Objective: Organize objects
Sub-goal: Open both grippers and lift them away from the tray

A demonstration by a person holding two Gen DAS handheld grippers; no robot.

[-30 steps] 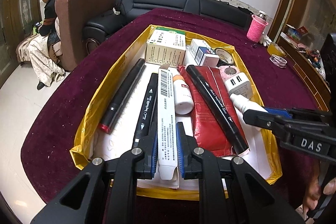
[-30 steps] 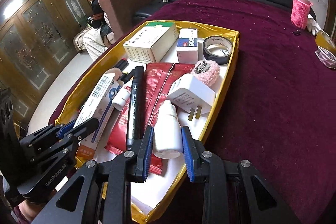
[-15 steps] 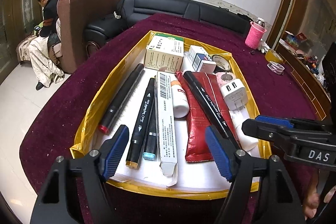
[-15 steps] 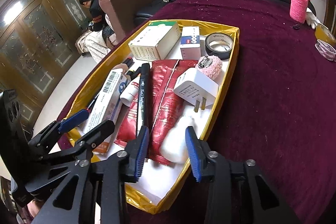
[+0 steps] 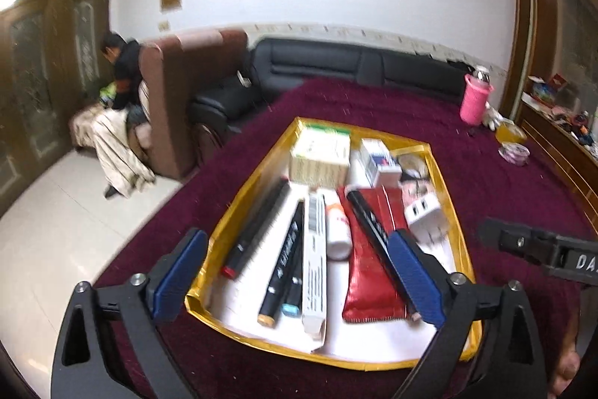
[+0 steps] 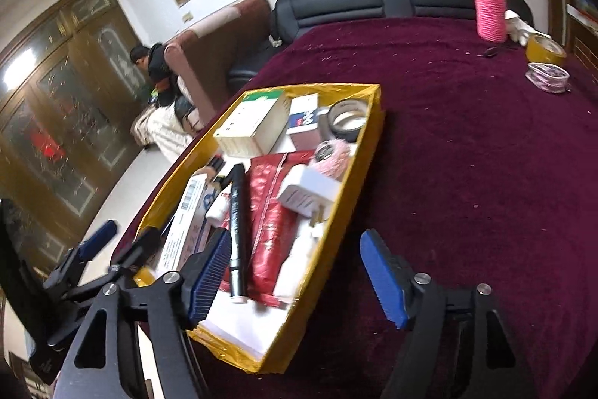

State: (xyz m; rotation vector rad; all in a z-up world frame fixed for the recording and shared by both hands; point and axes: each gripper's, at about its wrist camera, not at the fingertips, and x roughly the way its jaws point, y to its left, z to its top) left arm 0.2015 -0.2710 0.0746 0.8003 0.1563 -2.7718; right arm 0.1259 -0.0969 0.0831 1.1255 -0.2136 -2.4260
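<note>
Both claws, left (image 5: 295, 283) and right (image 6: 295, 279), are opening, empty, now raised off the yellow tray (image 5: 239, 212); bare desk (image 6: 467, 156) lies rightward.

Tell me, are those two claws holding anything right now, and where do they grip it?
Nothing is held. The left claw and the right claw are both opening above the yellow tray, and their pads touch none of the things lying in it.

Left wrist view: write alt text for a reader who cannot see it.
An empty left hand-held gripper, jaws opening, hangs over a yellow tray of markers, boxes, a red pouch and a white charger on a maroon tablecloth.
</note>
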